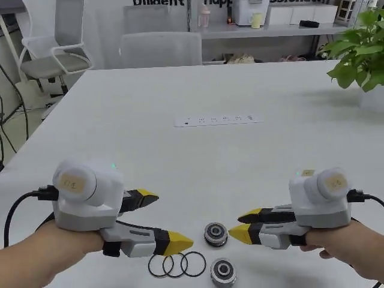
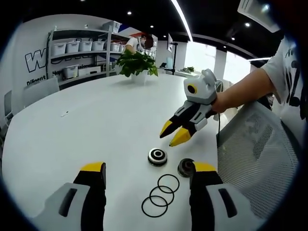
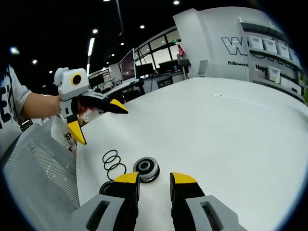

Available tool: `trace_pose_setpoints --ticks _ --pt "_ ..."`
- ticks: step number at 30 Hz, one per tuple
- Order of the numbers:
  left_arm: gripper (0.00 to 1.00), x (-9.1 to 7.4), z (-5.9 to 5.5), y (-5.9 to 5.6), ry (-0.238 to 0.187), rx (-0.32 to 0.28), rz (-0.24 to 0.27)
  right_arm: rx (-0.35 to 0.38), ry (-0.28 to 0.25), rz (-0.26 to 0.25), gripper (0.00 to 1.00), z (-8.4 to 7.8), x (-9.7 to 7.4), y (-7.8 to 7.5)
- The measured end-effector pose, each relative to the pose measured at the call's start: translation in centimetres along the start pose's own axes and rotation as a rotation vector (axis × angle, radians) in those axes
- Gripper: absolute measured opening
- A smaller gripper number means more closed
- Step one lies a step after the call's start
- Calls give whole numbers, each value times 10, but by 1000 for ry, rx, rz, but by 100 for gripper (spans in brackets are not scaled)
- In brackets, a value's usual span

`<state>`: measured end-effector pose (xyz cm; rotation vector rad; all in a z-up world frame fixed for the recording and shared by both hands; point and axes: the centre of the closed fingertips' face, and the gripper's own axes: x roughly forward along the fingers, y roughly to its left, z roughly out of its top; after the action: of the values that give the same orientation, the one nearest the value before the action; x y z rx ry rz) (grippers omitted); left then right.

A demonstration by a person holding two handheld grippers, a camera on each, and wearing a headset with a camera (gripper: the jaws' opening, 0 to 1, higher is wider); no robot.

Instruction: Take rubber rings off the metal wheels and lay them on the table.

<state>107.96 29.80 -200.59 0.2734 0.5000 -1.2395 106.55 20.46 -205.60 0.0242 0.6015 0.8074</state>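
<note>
A white worktop in an office is seen, with a power strip laid at its middle, a potted plant at its far right and chairs set behind it. Three rubber rings are laid in a touching row near the front edge, just beside two metal wheels. The left tongs are held wide apart near the rings, with nothing gripped. The right tongs are parted only narrowly, pointed towards the farther wheel but kept clear of it, and nothing is held.
</note>
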Motion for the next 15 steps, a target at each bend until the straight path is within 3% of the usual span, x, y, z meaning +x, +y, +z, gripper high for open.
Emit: trace_pose_setpoints --ticks 15 --pt "59 24 5 -4 10 -10 -37 -47 37 21 20 -11 9 6"
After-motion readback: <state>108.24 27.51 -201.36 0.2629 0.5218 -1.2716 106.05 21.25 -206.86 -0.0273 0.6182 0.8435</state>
